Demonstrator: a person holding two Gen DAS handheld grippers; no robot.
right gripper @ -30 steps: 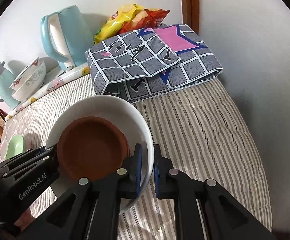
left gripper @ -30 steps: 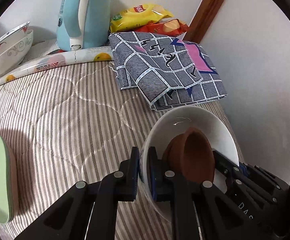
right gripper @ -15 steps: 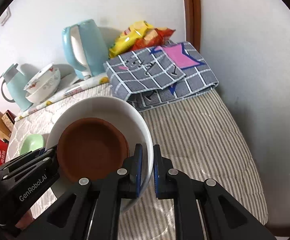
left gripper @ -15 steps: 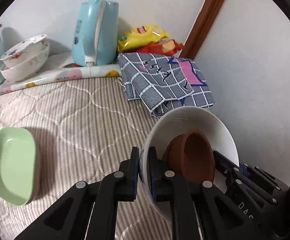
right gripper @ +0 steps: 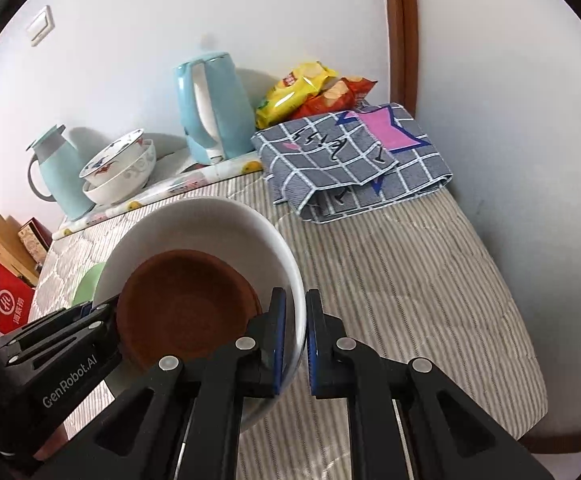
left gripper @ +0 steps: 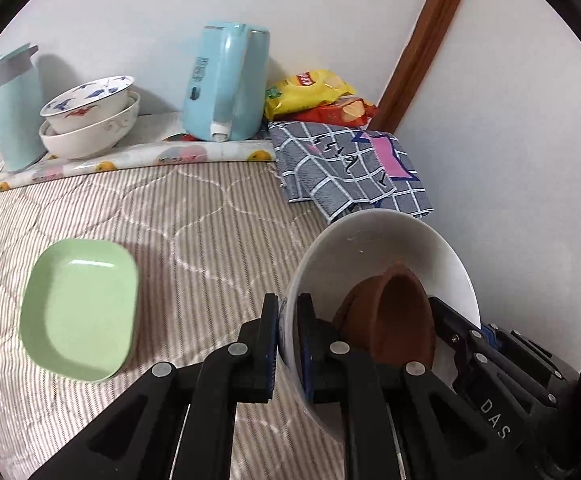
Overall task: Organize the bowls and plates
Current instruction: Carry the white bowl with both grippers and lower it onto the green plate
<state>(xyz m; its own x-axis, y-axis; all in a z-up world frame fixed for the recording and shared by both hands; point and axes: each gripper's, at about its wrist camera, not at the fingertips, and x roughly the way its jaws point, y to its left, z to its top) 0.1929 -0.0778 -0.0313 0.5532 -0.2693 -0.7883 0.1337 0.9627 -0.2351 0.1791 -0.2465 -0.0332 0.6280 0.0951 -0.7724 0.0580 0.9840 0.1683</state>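
Left gripper (left gripper: pixel 288 338): jaws clenched on the near-left rim of the white bowl (left gripper: pixel 374 248), one pad inside the wall, one outside.
Right gripper (right gripper: pixel 295 336): jaws clenched on the opposite rim of the same white bowl (right gripper: pixel 210 216); casing of the other tool reads "GenRobot.AI" in this view, "DAS" in the left view (remainder cut off).
White bowl: held between both grippers above the striped quilted cover (left gripper: pixel 194 216), clear of it.
Brown dish (right gripper: pixel 186 308): nested inside the white bowl, lying against its inner wall.
Green dish (left gripper: pixel 80 312): rectangular with rounded corners, resting on the cover to the left of the held bowl, well apart from it.
Folded checked cloth (right gripper: pixel 350 160): grey with white grid, pink star patch, dark stitched writing (not legible); lies on the cover beyond the bowl, against the wall.
Fruit-print mat (left gripper: pixel 130 160): runs along the far edge of the cover.
Stacked patterned bowls (left gripper: pixel 90 120): two, one in the other, on the mat.
Blue kettle (left gripper: pixel 226 80): upright on the mat; side label too small to read.
Blue jug (left gripper: pixel 12 108): grey handle, far left of the mat.
Snack bags (right gripper: pixel 310 92): yellow and red, at the wall behind the cloth; red logo not legible.
Red box (right gripper: pixel 6 300): on the floor at left, white printing unreadable.
Wall switch (right gripper: pixel 42 26): upper left.
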